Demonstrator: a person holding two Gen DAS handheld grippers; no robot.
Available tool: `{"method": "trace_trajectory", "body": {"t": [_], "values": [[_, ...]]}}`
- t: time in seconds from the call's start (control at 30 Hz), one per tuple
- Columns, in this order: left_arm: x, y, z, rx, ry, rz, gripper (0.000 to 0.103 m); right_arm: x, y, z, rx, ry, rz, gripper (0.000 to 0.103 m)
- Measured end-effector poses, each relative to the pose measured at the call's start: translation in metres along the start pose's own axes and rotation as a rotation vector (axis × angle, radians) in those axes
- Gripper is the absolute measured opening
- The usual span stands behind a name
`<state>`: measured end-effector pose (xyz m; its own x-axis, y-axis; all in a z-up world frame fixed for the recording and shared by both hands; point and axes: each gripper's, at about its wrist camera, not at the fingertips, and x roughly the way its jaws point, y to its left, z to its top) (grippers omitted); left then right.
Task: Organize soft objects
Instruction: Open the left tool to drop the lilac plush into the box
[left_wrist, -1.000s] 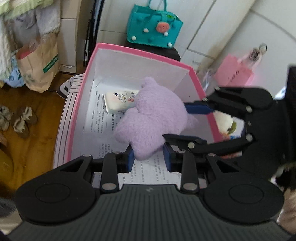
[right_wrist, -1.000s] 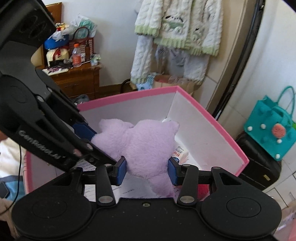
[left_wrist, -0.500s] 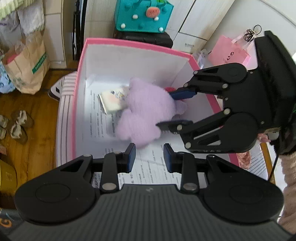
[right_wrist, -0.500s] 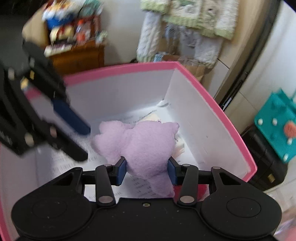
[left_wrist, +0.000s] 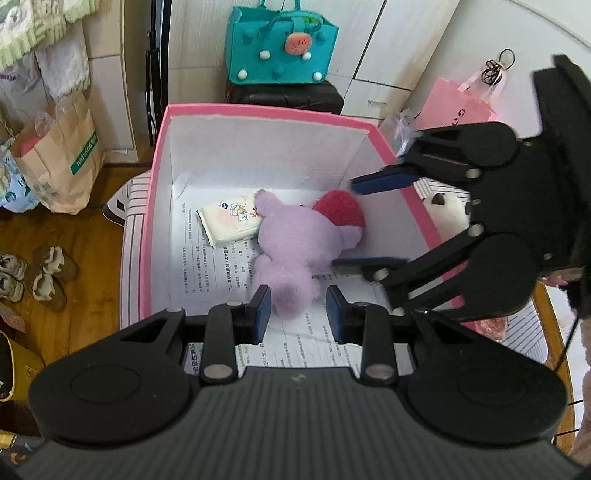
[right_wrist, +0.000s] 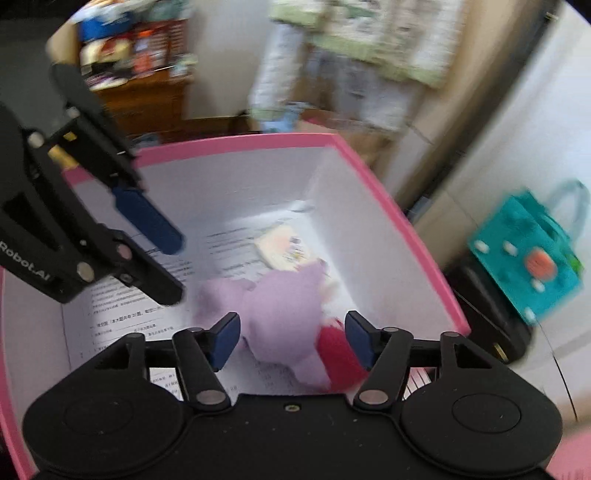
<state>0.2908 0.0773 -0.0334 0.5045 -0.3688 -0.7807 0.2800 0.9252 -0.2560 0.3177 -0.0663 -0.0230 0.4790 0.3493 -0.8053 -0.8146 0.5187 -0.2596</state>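
A purple plush toy (left_wrist: 295, 251) (right_wrist: 280, 302) lies on the paper-lined floor of the pink box (left_wrist: 266, 110) (right_wrist: 236, 142). It rests partly on a red plush (left_wrist: 340, 214) (right_wrist: 332, 350) and beside a tissue pack (left_wrist: 231, 221) (right_wrist: 284, 247). My right gripper (right_wrist: 291, 336) (left_wrist: 345, 221) hovers above the purple toy. Its jaws are opening, and the pads stand clear of the toy on both sides. My left gripper (left_wrist: 298, 314) (right_wrist: 170, 266) hangs over the near part of the box with a narrow gap and nothing between its pads.
Outside the box's right wall lies a white plush (left_wrist: 443, 214). A teal felt bag (left_wrist: 280, 44) (right_wrist: 528, 251) sits on a dark case behind the box. A brown paper bag (left_wrist: 59, 155), shoes (left_wrist: 44, 273) and a pink bag (left_wrist: 458, 103) stand around it.
The right gripper's jaws have spread and let go of the purple plush, which now lies lower on the box floor. The red plush has come into sight. The left gripper's gap is unchanged.
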Motion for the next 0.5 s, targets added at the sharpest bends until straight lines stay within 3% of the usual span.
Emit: {"method": "trace_trajectory", "body": {"t": [0.07, 0.2, 0.5], "values": [[-0.007, -0.004, -0.002, 0.012, -0.016, 0.009, 0.033, -0.015, -0.004, -0.005, 0.09, -0.002, 0.003, 0.068], [-0.025, -0.016, -0.007, 0.038, -0.033, 0.025, 0.033, -0.05, -0.001, -0.017, 0.169, -0.079, 0.105, 0.068], [-0.064, -0.04, -0.024, 0.09, -0.032, 0.05, 0.04, -0.105, 0.023, -0.039, 0.207, -0.14, 0.1, 0.071]]}}
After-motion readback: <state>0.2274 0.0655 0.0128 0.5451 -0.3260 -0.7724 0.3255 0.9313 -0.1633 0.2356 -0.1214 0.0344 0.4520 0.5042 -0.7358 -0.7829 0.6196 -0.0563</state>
